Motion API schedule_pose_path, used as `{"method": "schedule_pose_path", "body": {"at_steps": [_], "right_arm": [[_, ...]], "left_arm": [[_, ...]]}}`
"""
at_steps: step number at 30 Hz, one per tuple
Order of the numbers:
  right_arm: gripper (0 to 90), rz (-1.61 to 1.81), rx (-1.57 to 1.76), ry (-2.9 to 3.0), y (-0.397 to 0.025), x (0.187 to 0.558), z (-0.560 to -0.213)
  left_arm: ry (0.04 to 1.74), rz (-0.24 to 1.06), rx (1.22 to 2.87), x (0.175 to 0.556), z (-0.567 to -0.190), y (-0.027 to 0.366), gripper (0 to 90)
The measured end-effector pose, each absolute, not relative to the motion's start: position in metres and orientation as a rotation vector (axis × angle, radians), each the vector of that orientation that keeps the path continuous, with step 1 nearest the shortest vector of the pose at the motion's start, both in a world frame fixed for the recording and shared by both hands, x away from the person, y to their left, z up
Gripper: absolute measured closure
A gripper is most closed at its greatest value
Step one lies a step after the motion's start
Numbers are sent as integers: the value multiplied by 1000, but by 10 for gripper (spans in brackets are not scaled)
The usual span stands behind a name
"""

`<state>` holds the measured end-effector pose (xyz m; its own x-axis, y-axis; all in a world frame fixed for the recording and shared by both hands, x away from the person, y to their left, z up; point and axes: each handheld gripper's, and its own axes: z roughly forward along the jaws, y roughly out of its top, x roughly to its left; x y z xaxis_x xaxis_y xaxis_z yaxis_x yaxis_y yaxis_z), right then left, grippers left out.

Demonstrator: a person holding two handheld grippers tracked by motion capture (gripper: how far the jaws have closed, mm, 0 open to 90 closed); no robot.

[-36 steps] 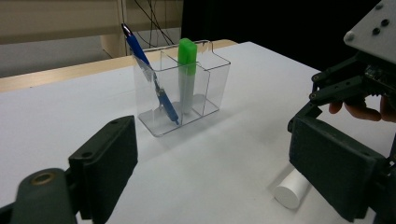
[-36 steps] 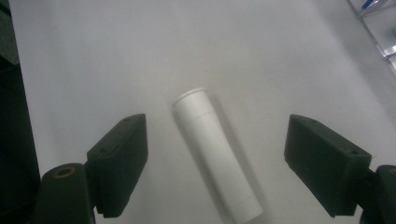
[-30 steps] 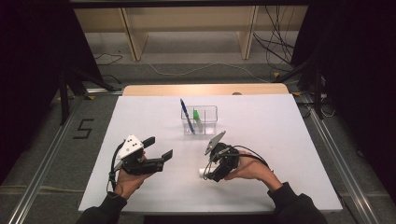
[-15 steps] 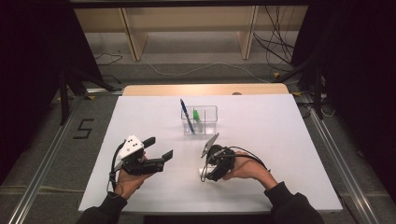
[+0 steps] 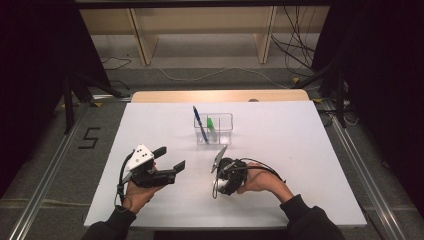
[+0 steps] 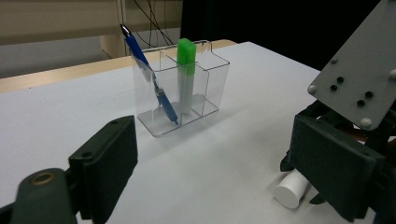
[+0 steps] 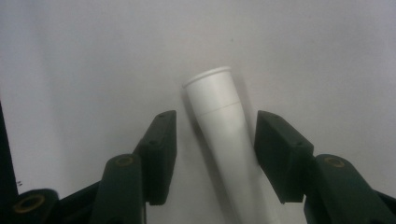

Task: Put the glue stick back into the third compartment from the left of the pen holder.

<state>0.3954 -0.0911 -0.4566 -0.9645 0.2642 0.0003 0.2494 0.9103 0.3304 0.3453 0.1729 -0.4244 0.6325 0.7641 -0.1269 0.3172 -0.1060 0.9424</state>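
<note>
Straddling a white tube (image 7: 224, 135) that lies flat on the white table (image 5: 310, 150), your right gripper (image 7: 215, 154) has its 2 black jaws spread, 1 on each side of the tube with a gap showing on both, so nothing is pinched. In the high view that gripper (image 5: 223, 172) sits tipped downward near the table's front middle, your right hand (image 5: 260, 180) behind it. The left gripper view catches the tube's round white end (image 6: 290, 190) poking out from under it. Your left gripper (image 5: 167, 162) is held apart to the left, jaws wide open and empty, pointing toward the middle. Farther back stands a clear divided organiser (image 5: 214, 129), well clear of both grippers; a blue pen (image 6: 152, 79) leans in 1 compartment and a green-capped marker (image 6: 186, 74) stands upright in the compartment beside it.
</note>
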Motion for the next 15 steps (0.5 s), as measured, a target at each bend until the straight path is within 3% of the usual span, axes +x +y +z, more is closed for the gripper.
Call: {"method": "schedule_pose_path", "body": {"at_steps": [15], "right_arm": [[571,429,378,3029,-87,398,-461]], "left_arm": [[887,486,1691,345,-423,174,149]]}}
